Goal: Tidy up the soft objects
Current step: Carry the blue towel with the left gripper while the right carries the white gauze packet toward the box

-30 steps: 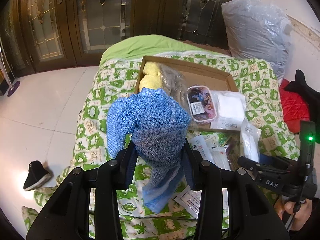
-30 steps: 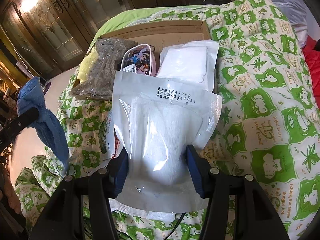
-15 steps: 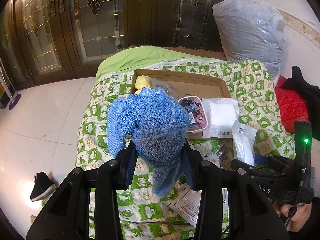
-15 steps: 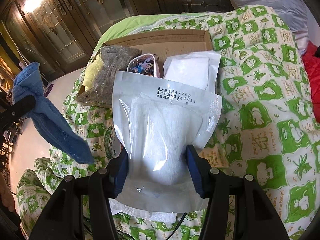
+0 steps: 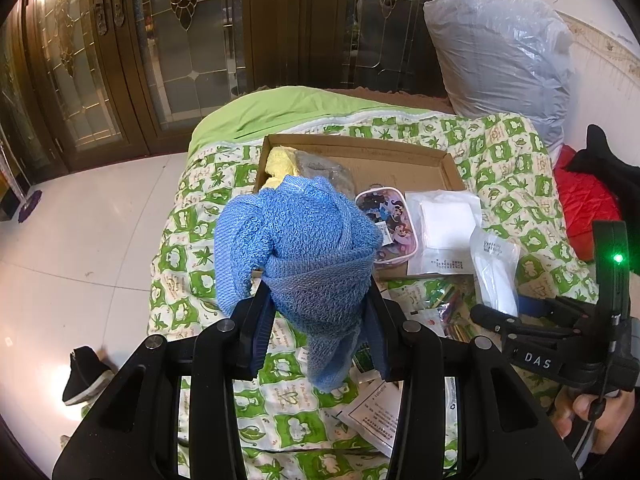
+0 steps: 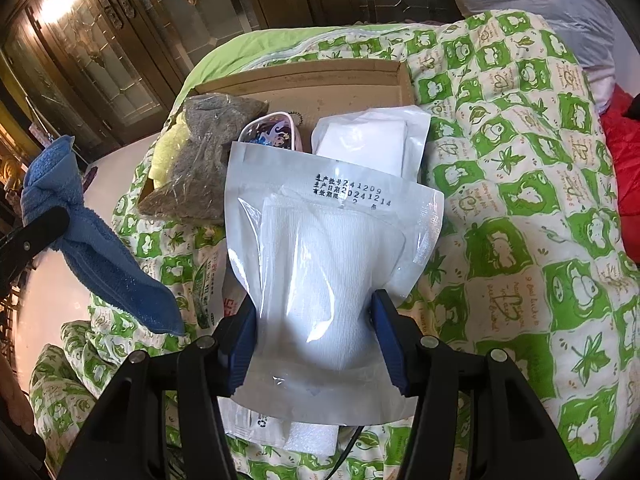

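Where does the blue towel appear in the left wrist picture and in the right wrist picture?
Left wrist view: the blue towel fills the centre, clamped in the left gripper.
Right wrist view: the blue towel hangs at the far left edge, beside the held gauze packet.
Shared landmark: the cardboard box on the green quilt.

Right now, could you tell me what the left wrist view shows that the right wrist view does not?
Only the left wrist view shows the black shoe on the floor and the right gripper's green light. Only the right wrist view shows the printed date on the gauze packet clamped in the right gripper. Both show the blue towel held by the left gripper, and the cardboard tray.
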The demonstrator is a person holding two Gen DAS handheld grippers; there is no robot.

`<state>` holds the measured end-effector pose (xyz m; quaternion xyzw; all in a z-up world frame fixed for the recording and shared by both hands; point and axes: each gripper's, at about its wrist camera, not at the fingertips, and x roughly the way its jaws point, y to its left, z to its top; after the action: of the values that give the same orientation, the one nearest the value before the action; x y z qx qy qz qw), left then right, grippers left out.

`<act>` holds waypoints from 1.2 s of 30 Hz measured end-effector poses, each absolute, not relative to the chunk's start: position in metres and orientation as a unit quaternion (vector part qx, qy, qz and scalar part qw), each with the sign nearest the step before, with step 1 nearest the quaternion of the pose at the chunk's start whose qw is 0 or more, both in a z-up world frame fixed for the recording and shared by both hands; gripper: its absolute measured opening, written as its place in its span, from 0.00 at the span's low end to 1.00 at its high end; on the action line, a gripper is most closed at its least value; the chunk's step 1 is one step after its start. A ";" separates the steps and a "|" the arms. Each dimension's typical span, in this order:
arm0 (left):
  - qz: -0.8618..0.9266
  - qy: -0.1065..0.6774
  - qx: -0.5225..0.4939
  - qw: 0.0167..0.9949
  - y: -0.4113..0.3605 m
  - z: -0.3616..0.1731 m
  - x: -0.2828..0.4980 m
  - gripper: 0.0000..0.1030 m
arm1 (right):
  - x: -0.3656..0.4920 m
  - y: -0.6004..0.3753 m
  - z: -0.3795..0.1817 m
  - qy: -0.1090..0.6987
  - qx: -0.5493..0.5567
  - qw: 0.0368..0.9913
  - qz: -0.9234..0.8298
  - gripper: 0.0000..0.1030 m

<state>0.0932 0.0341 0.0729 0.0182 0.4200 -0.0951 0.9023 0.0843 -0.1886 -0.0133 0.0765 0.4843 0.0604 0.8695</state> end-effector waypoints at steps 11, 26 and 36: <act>-0.093 0.420 0.017 0.903 0.037 0.076 0.105 0.39 | 0.095 -0.194 0.003 0.471 0.064 0.878 0.051 0.54; -0.087 0.405 0.040 0.909 0.033 0.113 0.162 0.39 | 0.119 -0.198 0.017 0.460 0.062 0.884 0.047 0.54; -0.070 0.423 0.065 0.901 0.041 0.093 0.198 0.39 | 0.143 -0.198 0.007 0.471 0.063 0.879 0.045 0.54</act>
<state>0.1983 0.0410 0.0933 0.0648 0.4229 -0.0702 0.9011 0.1428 -0.1984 0.0068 0.0625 0.4706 0.0449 0.8790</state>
